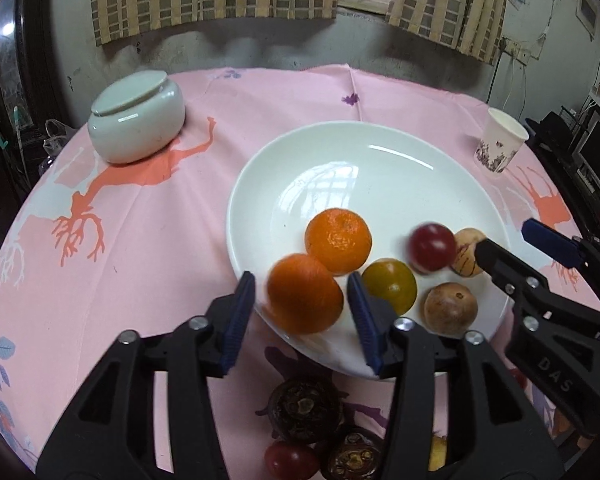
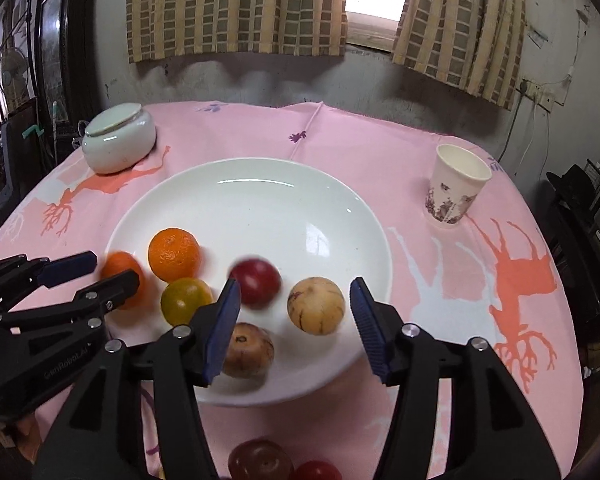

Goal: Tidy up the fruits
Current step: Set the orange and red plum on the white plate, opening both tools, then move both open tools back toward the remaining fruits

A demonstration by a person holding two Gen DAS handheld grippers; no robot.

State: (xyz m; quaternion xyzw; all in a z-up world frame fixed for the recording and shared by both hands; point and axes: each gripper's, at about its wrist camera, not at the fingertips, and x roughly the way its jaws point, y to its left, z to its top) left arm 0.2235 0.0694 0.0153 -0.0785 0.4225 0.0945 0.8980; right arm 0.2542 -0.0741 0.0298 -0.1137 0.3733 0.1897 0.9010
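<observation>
Fruits sit in a white plate (image 1: pixel 380 148) on a round table covered by a pink cloth (image 1: pixel 140 220) printed with orange antler shapes. Six pieces are in the plate's near half: a sharp orange (image 1: pixel 338 240) towards the middle, a second, blurred orange (image 1: pixel 304 294) at the near left rim, a yellow-green fruit (image 1: pixel 390 286) beside them, a blurred red fruit (image 2: pixel 256 282), and two tan, speckled round fruits, one (image 2: pixel 316 306) to the right and one (image 2: pixel 248 350) nearest the rim.

The left gripper (image 1: pixel 302 312) hangs over the near left rim with its blue-padded jaws parted. The blurred orange lies between the pads, with a gap on each side, so it is released rather than gripped.

The right gripper (image 2: pixel 296 328) hangs over the near right part of the plate, jaws likewise spread. The right tan fruit shows in the gap between its pads without touching either, and the red fruit lies just beyond the left pad. Neither gripper grasps anything.

More fruit lies on the cloth in front of the plate: two dark, rough-skinned fruits (image 1: pixel 306 406), a small red one (image 1: pixel 290 460), and in the right view a dull red one (image 2: pixel 260 460).

Far left on the table stands a pale lidded jar (image 1: pixel 138 120), its lid sitting askew. Far right stands a patterned paper cup (image 2: pixel 456 188). Striped curtains (image 2: pixel 236 8) hang on the wall behind.
</observation>
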